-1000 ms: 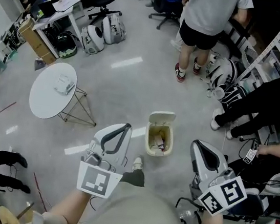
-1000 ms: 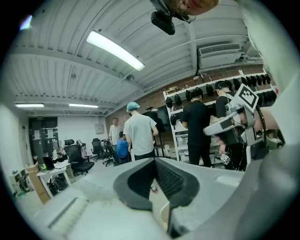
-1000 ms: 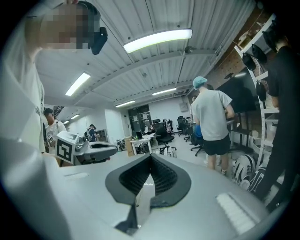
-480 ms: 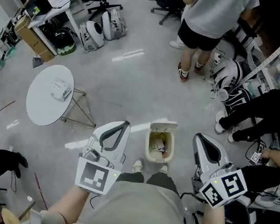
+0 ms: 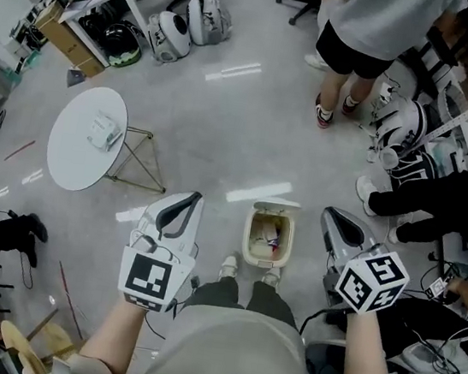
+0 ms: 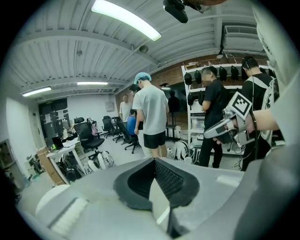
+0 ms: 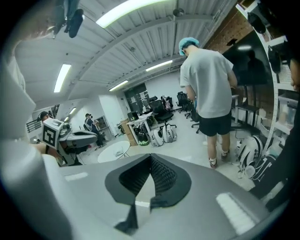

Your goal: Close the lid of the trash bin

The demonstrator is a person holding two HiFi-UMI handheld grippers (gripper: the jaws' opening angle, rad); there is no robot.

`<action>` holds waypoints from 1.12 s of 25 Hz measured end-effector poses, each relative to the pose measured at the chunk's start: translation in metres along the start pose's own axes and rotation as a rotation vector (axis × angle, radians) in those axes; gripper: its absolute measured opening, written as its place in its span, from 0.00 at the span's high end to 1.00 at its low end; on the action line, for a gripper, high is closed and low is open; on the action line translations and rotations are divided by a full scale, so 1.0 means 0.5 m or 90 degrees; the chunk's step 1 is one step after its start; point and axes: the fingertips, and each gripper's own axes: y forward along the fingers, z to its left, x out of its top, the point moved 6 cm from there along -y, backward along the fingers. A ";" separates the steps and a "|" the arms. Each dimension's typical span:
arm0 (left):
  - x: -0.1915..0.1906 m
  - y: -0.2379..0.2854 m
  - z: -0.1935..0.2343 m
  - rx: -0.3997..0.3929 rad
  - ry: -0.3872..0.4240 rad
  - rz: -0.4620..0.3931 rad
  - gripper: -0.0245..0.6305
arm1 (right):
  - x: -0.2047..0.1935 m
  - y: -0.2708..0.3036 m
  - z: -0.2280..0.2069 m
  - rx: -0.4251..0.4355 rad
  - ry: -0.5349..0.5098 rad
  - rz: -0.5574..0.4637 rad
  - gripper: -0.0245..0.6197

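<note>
In the head view, a small cream trash bin (image 5: 266,245) stands on the floor just beyond my shoes, with rubbish inside. Its lid (image 5: 272,205) is tipped up at the far side. My left gripper (image 5: 194,195) hangs to the left of the bin, shut and empty. My right gripper (image 5: 327,212) hangs to the bin's right, also shut on nothing. Both are held above the floor and apart from the bin. In the left gripper view the left gripper (image 6: 153,161) points out across the room, and in the right gripper view the right gripper (image 7: 150,157) does the same; neither view shows the bin.
A round white table (image 5: 71,150) on wire legs stands to the left. A person in a grey shirt and black shorts (image 5: 368,32) stands beyond the bin. A person in black (image 5: 452,200) and helmets on the floor (image 5: 401,132) are at the right, by shelving.
I have stepped up to the bin: it now sits right at my shoes, between the two grippers. Both grippers stay shut and held as before.
</note>
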 end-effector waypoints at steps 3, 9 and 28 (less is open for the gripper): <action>-0.030 0.048 0.003 0.000 0.001 0.041 0.96 | -0.031 0.063 -0.061 0.002 0.024 0.043 0.96; -0.117 0.158 0.020 -0.033 -0.058 0.081 0.96 | -0.135 0.237 -0.137 0.008 0.047 0.133 0.96; -0.504 0.359 -0.060 -0.128 -0.137 0.287 0.96 | -0.532 0.462 -0.321 -0.068 0.139 0.332 0.96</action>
